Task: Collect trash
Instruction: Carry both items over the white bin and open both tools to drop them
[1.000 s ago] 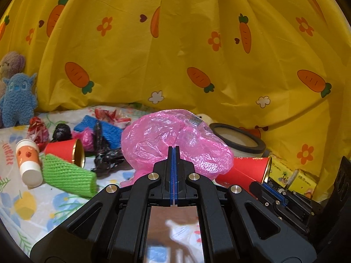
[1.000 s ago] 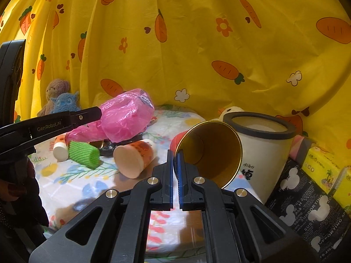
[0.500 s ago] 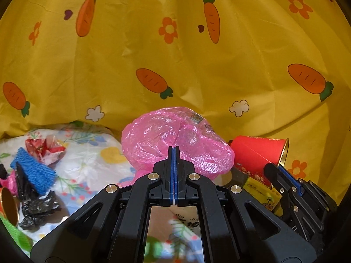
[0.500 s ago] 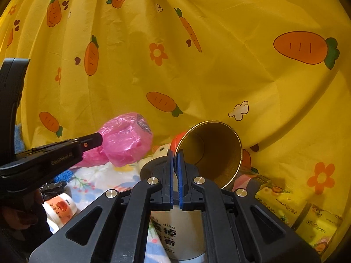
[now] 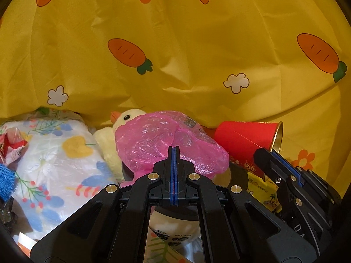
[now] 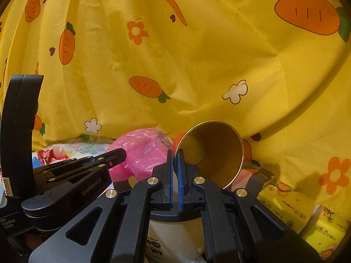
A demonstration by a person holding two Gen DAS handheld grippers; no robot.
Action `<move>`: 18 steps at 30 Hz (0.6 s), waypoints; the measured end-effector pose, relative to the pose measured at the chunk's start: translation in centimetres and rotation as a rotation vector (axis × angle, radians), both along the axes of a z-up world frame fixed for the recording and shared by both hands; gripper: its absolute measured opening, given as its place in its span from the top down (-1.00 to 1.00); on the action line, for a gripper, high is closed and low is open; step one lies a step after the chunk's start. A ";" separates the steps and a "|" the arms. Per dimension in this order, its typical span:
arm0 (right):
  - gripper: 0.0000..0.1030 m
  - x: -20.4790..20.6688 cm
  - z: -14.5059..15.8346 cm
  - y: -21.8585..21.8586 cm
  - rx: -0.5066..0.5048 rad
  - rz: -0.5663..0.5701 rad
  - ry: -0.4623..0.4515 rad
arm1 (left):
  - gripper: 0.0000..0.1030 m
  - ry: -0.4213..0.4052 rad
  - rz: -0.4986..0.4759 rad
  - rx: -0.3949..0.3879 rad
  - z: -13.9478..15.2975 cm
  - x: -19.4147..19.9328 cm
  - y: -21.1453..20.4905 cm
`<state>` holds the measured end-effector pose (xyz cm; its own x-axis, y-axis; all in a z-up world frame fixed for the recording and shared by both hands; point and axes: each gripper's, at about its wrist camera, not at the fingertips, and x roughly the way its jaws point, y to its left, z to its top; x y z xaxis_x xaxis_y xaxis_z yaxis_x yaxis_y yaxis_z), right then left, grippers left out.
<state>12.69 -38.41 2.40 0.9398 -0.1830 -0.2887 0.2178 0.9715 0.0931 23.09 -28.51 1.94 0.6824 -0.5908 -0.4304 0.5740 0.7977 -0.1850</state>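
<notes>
Yellow carrot-print cloth [image 5: 175, 65] behind; pink plastic bag [image 5: 166, 144] pinched in left gripper [image 5: 173, 153], red paper cup [image 6: 210, 153] clamped by rim in right gripper [image 6: 174, 155]; both above white bin [image 6: 175, 236], unreleased; wrappers [image 5: 13, 144] left on floral sheet [image 5: 65, 153]; grippers side by side, angled slightly down.

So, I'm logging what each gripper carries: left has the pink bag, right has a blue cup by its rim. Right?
Not quite: the cup is red, gold inside, as the left wrist view shows. The right gripper does pinch its rim, and the left gripper holds the pink bag.
</notes>
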 end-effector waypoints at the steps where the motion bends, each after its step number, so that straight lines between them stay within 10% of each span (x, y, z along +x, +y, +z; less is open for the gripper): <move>1: 0.92 0.3 -0.1 -0.2 0.008 0.002 0.007 | 1.00 0.003 -0.005 0.004 -0.1 0.2 -0.1; 10: 0.92 2.3 -1.2 -1.0 0.055 0.038 0.070 | 0.85 0.087 -0.069 -0.052 -1.1 1.9 0.3; 15: 0.91 3.1 -1.4 -0.5 0.040 0.046 0.094 | -0.29 0.026 0.032 -0.073 0.1 0.6 2.7; 18: 0.79 3.4 -1.2 -0.2 0.036 0.050 0.098 | -0.63 -0.008 0.105 -0.113 1.1 -0.9 5.0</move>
<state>16.12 -38.59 1.16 0.9145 -0.1240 -0.3852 0.1786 0.9779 0.1091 22.16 -23.55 3.03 0.7460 -0.5605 -0.3597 0.4905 0.8277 -0.2726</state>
